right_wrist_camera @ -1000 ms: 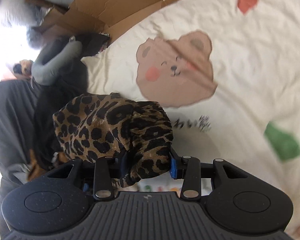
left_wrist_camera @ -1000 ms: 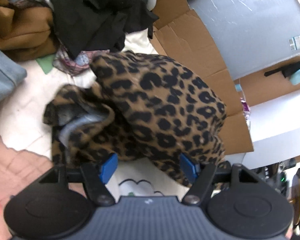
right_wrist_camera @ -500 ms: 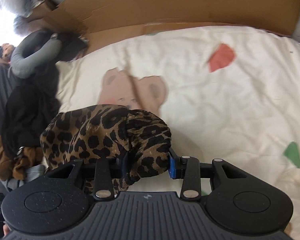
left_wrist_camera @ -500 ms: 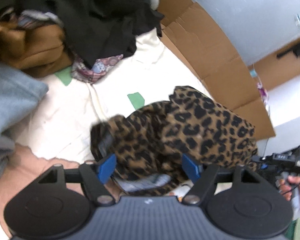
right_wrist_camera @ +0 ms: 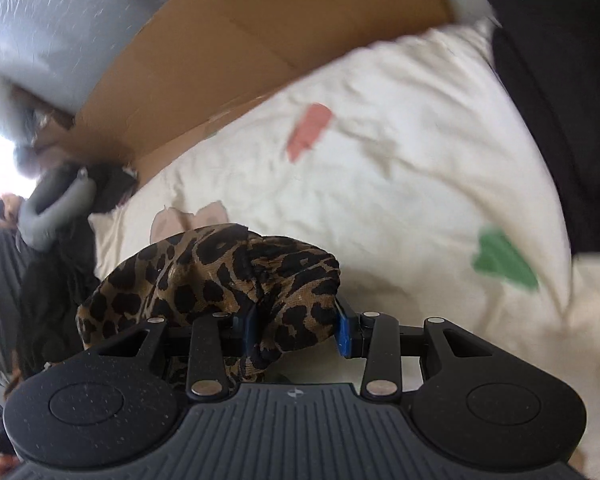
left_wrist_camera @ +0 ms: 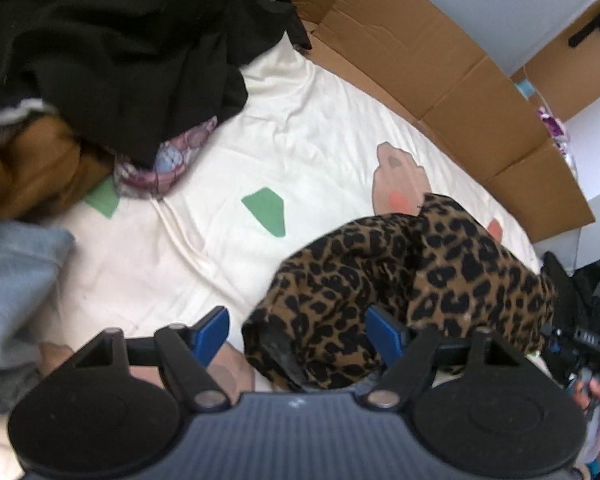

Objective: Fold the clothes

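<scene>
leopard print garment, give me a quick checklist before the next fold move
1. Right gripper clamped on the leopard print garment: ok, bunched cloth fills its jaws.
2. Left gripper gripping the garment: not ok, jaws wide, pads not pressing the cloth.
3. Garment spread flat for folding: not ok, it is a crumpled heap.
4. Bare room on the cream sheet: ok.
5. Black clothes pile apart from the garment: ok.
6. Which edge the right gripper holds: cannot tell.
</scene>
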`<state>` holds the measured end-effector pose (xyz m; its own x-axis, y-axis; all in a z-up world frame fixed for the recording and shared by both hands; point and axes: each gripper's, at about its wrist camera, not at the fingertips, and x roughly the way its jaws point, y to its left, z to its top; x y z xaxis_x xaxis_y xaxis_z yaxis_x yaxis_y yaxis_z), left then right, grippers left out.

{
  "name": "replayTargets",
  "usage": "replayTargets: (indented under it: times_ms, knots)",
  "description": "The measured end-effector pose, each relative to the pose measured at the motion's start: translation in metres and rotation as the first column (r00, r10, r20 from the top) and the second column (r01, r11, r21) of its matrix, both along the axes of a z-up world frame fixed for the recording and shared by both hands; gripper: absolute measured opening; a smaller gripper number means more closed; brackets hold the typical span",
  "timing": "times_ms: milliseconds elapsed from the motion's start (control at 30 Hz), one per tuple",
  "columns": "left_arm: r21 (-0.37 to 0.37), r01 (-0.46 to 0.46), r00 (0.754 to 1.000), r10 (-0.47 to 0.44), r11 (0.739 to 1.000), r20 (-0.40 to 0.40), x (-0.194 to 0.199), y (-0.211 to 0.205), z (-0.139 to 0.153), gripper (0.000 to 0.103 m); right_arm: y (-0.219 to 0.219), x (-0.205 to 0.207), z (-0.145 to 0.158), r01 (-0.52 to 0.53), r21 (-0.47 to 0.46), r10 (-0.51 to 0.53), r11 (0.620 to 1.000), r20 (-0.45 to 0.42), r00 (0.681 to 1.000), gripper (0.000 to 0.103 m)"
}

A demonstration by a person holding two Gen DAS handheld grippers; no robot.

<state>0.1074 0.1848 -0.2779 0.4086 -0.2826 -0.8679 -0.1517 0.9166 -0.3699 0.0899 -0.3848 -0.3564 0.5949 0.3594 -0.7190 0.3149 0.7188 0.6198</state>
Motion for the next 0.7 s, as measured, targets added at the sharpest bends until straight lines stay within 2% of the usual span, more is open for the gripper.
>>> replayTargets:
  times_ms: [67,167,333,500,600,700]
  knots:
    - [0.041,0.017,1.000,-0.016,0.999,-0.024,0.009,-0.004,0.004,0.077,-0.003,-0.019,-0.023,0.057,0.080,-0.059,0.995,0.030,0.998,0.044]
    - [0.081,0.023,0.998,-0.018,0.996,-0.061,0.025,-0.009,0.011,0.076,-0.007,-0.039,-0.048,0.165,0.184,-0.168,0.969,-0.001,0.986,0.044]
    - [0.132,0.043,0.999,-0.038,0.990,-0.037,0.042,-0.024,0.043,0.076,-0.002,-0.052,-0.055,0.175,0.258,-0.194,0.950,0.049,0.980,0.047]
    - [0.216,0.097,0.995,-0.100,0.971,0.001,0.063,-0.045,0.090,0.076,-0.002,-0.064,-0.072,0.253,0.385,-0.301,0.888,0.070,0.951,0.054]
    - [0.247,0.127,0.991,-0.134,0.961,0.013,0.077,-0.056,0.117,0.077,0.005,-0.064,-0.081,0.230,0.457,-0.299,0.859,0.085,0.950,0.054]
    - [0.283,0.172,0.983,-0.184,0.944,0.016,0.088,-0.070,0.135,0.078,0.012,-0.066,-0.085,0.222,0.476,-0.304,0.851,0.102,0.947,0.054]
